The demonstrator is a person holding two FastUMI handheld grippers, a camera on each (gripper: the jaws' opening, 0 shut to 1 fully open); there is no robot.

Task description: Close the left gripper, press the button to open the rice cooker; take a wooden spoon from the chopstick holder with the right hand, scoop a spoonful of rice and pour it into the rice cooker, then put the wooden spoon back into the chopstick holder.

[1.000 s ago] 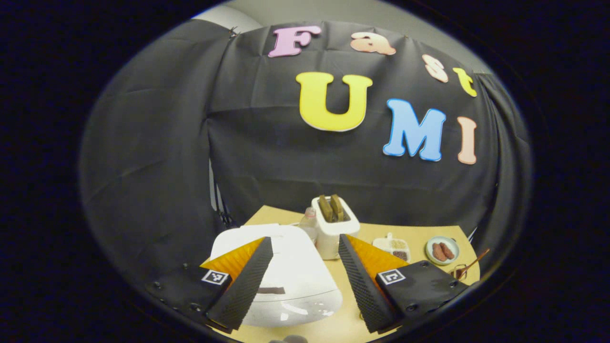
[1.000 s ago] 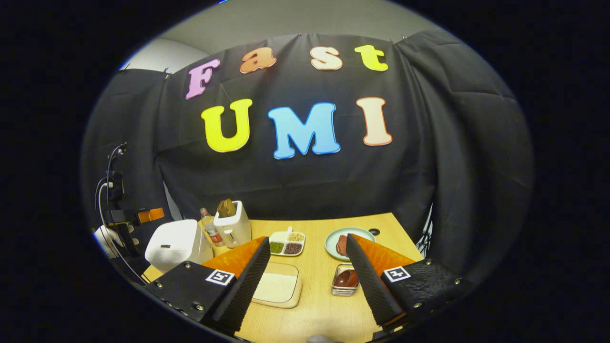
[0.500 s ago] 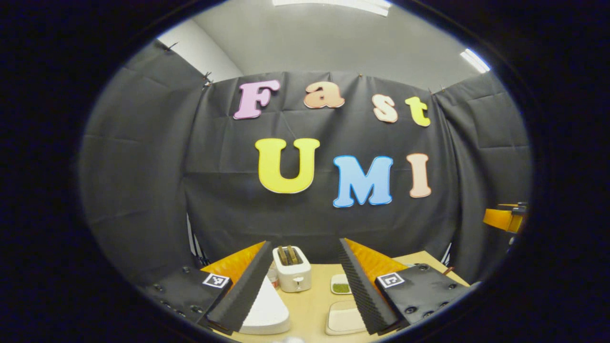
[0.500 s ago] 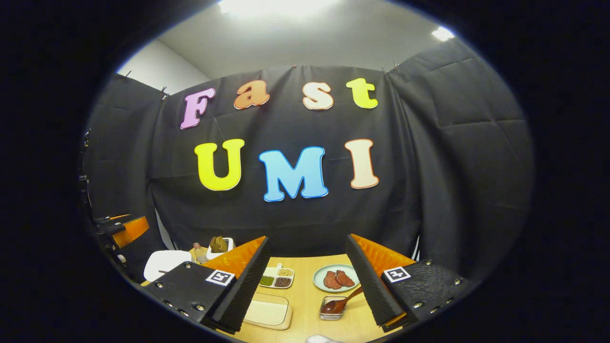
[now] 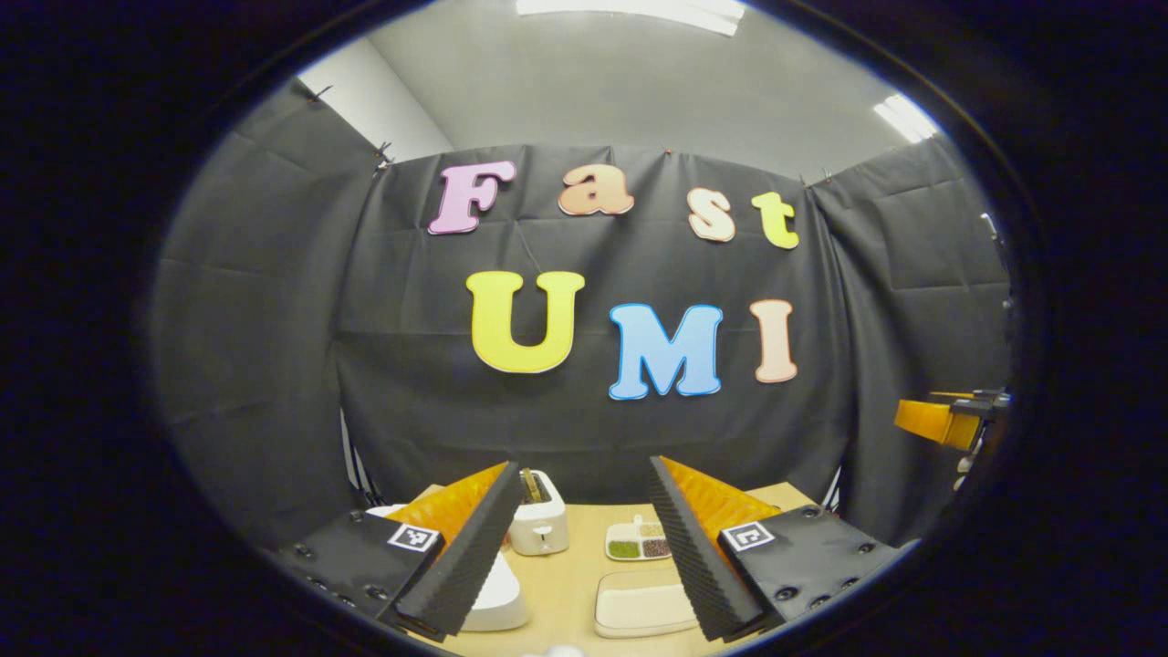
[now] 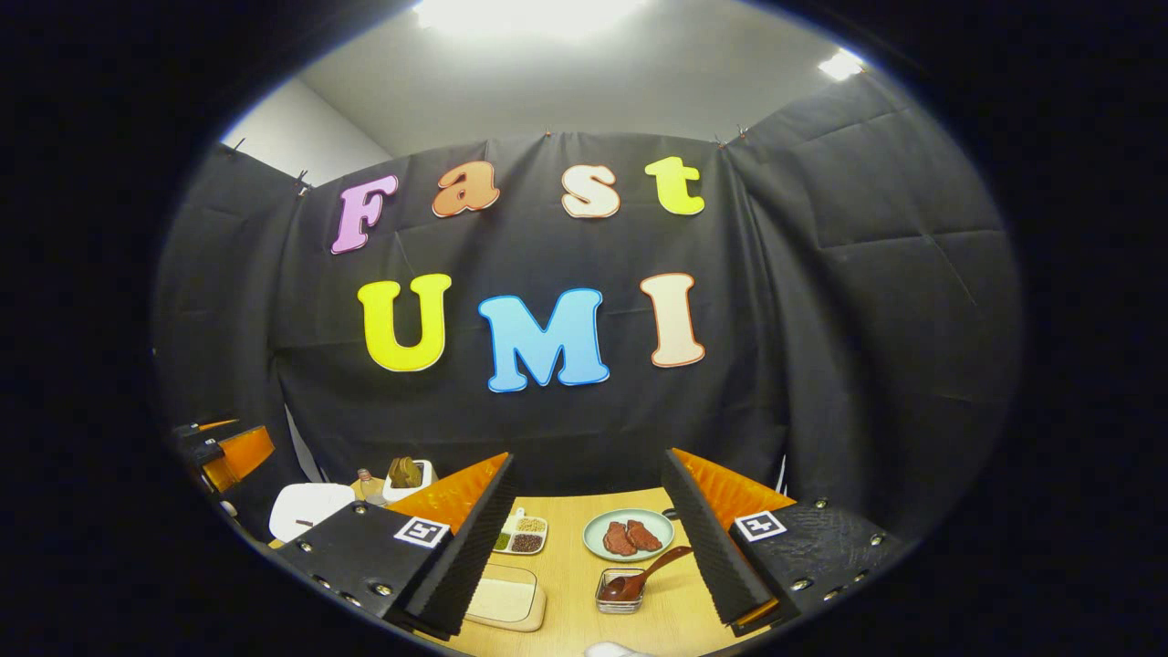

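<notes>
The white rice cooker (image 5: pixel 497 598) sits low at the left of the left gripper view, lid down, partly behind one finger. My left gripper (image 5: pixel 582 467) is open, raised and back from it, holding nothing. In the right gripper view the cooker (image 6: pixel 306 506) lies far left. A small glass chopstick holder (image 6: pixel 613 602) stands on the table with the wooden spoon (image 6: pixel 650 570) leaning in it. My right gripper (image 6: pixel 589 458) is open, above and short of the holder. A shallow tray of rice (image 6: pixel 500 599) lies near the front; it also shows in the left gripper view (image 5: pixel 643 610).
A white toaster (image 5: pixel 538 529) holding toast, a divided dish of beans (image 5: pixel 639 541) and a plate of meat (image 6: pixel 630 534) stand farther back on the wooden table (image 6: pixel 570 575). A small bottle (image 6: pixel 365 482) stands beside the toaster. Black cloth walls the table.
Both grippers have risen and tilted up, so the table has sunk low in both views. The left gripper has drawn back from above the rice cooker. Both stay open.
</notes>
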